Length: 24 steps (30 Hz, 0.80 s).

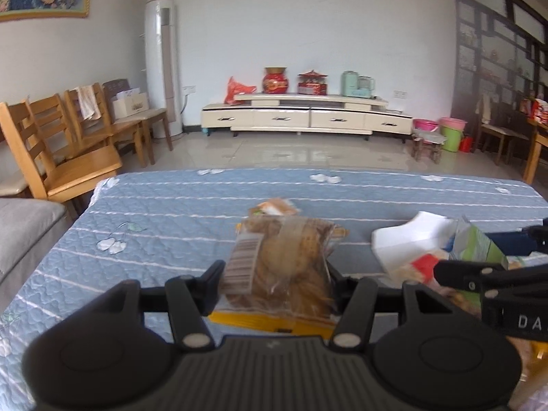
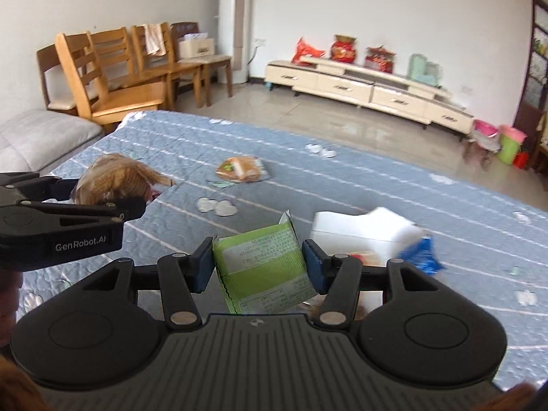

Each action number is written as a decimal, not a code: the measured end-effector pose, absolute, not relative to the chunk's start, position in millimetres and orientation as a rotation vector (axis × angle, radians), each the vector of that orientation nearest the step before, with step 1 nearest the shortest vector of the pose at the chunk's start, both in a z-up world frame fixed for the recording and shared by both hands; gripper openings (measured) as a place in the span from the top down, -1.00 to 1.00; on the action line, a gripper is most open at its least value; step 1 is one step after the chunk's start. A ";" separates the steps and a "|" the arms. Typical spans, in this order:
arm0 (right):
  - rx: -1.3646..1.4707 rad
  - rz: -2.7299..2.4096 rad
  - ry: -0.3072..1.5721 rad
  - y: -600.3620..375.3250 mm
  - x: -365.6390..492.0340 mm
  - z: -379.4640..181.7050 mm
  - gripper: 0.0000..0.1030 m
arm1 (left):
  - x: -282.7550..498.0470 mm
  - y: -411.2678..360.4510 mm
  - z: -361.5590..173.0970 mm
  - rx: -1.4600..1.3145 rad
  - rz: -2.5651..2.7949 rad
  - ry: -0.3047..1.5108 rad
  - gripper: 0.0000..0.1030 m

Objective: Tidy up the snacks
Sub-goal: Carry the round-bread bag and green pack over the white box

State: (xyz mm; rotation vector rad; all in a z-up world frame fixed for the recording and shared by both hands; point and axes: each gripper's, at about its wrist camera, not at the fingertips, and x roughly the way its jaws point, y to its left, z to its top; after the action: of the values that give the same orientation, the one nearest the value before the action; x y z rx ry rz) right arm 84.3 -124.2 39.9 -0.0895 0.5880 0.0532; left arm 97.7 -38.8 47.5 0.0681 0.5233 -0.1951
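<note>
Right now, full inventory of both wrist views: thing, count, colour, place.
Clear snack bag: 1, brown contents, barcode label, in left gripper.
Green packet: 1, green and white, in right gripper.
Small snack pack: 1, orange-brown with green, lying mid-table.
White container: 1, white, on table right of green packet.
Blue wrapper: 1, blue, beside white container.
Table cover: 1, blue quilted, white stripes.
Wooden chairs: several, tan, in a row by the left wall.
TV cabinet: 1, cream, far wall.
Air conditioner: 1, white, in the corner.
Buckets: pink and green, far right floor.
Left gripper: black, closed on clear snack bag.
Right gripper: black, blue pads, closed on green packet.
</note>
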 end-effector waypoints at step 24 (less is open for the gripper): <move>-0.003 -0.145 0.492 -190.9 30.2 41.8 -0.31 | 58.4 -117.3 54.7 0.108 -0.347 0.494 -0.11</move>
State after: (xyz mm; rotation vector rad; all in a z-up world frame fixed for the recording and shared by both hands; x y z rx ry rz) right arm 30.2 -190.9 41.8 -0.0027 0.4917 -0.1449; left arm 58.4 -117.3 54.7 0.1083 0.4940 -0.3474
